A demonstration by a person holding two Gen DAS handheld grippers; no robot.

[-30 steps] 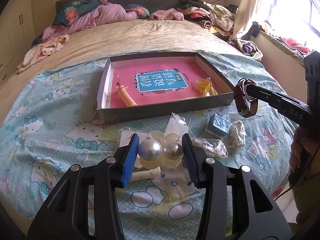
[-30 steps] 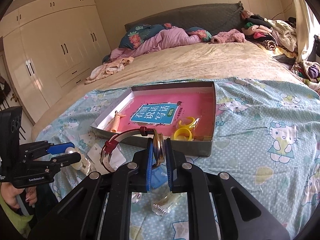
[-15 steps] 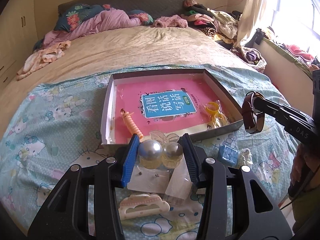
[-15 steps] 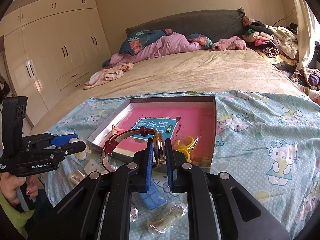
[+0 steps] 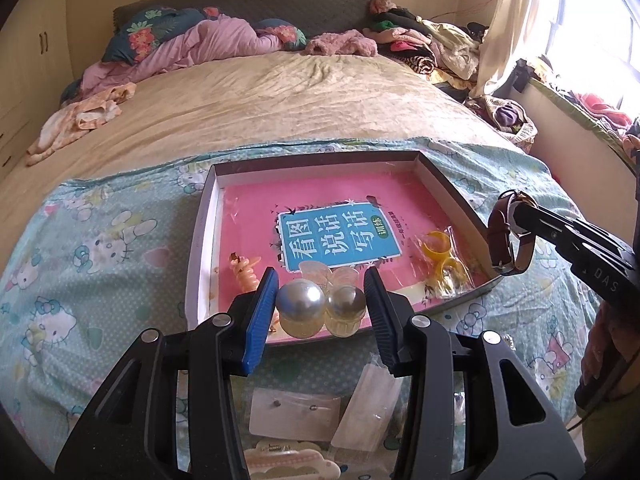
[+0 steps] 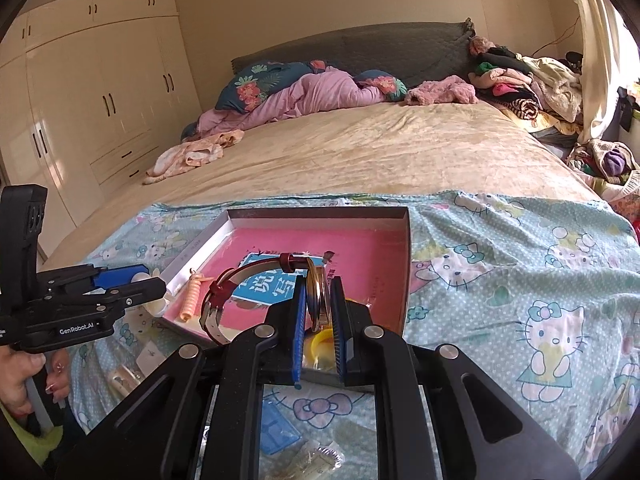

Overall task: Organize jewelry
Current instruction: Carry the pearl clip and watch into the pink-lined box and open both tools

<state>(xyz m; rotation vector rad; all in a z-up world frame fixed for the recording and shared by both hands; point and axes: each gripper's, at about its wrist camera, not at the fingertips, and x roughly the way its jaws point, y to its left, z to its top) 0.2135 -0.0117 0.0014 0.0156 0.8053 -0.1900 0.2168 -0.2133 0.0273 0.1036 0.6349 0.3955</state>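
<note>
My left gripper [image 5: 320, 304] is shut on a hair clip with two pearl balls [image 5: 318, 306] and holds it over the near edge of the grey box [image 5: 204, 240] with a pink book inside. My right gripper [image 6: 318, 300] is shut on a wristwatch [image 6: 314, 292] with a red-brown strap [image 6: 240, 280], held above the box's near right part; the watch also shows in the left wrist view [image 5: 510, 240]. In the box lie an orange spiral hair tie [image 5: 244, 276] and bagged yellow rings [image 5: 440, 256].
On the Hello Kitty sheet before the box lie an earring card [image 5: 296, 414], a clear bag [image 5: 368, 408], a pink hair claw [image 5: 288, 464] and a blue packet [image 6: 276, 432]. Clothes are piled at the bed's far right [image 5: 432, 44]. Wardrobes [image 6: 100, 100] stand at the left.
Both grippers have moved forward and up toward the box. The pearl clip now hangs over the box's near edge, and the watch is above its right part.
</note>
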